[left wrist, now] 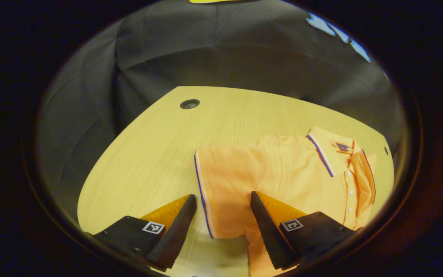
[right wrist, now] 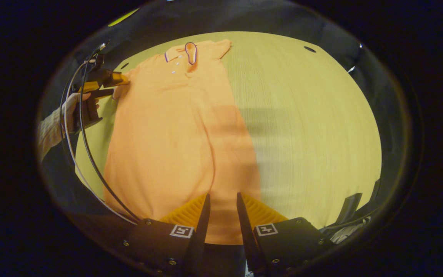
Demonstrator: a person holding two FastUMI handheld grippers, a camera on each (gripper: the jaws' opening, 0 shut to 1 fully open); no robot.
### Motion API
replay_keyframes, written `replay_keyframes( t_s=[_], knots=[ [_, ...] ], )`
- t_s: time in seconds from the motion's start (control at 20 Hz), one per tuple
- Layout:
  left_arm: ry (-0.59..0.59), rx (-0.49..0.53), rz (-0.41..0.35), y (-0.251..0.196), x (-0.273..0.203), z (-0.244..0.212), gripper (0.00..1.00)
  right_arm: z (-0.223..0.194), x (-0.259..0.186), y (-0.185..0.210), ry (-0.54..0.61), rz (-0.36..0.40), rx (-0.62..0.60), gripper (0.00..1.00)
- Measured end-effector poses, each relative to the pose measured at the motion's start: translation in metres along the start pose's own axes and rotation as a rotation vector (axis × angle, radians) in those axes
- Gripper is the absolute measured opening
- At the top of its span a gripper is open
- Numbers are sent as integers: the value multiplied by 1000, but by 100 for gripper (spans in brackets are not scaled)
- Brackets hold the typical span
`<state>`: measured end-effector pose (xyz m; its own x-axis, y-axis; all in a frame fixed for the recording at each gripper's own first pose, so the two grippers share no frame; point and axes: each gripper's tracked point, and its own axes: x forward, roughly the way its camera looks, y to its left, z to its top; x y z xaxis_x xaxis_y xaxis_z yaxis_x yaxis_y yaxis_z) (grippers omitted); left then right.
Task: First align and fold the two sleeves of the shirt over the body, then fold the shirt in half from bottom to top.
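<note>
Here, the orange shirt (left wrist: 283, 173) is lying flat on the pale wooden surface (left wrist: 148, 154), sitting in the centre and right of the left gripper view, with its collar (left wrist: 321, 154) pointing to the right of the frame and a sleeve (left wrist: 221, 192) with a striped cuff spreading toward lower centre. The left hand-held gripper (left wrist: 223, 215) is sitting at the bottom of that frame with its fingers spread wide, straddling the cuffed sleeve edge; whether either finger is touching the cloth cannot be told, and nothing is being gripped. In the right gripper view the shirt (right wrist: 175, 127) is stretching from the top centre, where the collar is, down to the bottom centre, covering the left half of the surface (right wrist: 313, 127). The right hand-held gripper (right wrist: 221, 219) is sitting at bottom centre with its fingers only a narrow gap apart, the shirt's hem region showing between them; whether they are pinching the fabric cannot be told. In the upper left of this frame, a hand (right wrist: 71, 105) is holding the other hand-held gripper (right wrist: 119, 82) right at the shirt's shoulder edge, with cables looping down from it.
</note>
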<state>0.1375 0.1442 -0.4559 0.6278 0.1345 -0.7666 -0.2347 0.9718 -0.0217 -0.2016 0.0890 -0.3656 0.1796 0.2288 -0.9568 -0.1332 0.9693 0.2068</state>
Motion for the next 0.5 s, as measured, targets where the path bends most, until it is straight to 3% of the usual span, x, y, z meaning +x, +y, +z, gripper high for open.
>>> replay_keyframes(
  t_s=[0.2,0.35,0.5],
  knots=[
    [28,57,-41,-16,1,0,52,-1,5,-3,6,-4,8,44],
    [42,83,-31,-22,2,1,19,-7,10,-3,24,-8,8,45],
    [57,125,-9,-22,0,2,9,-11,13,-2,31,-6,10,45]
  ],
)
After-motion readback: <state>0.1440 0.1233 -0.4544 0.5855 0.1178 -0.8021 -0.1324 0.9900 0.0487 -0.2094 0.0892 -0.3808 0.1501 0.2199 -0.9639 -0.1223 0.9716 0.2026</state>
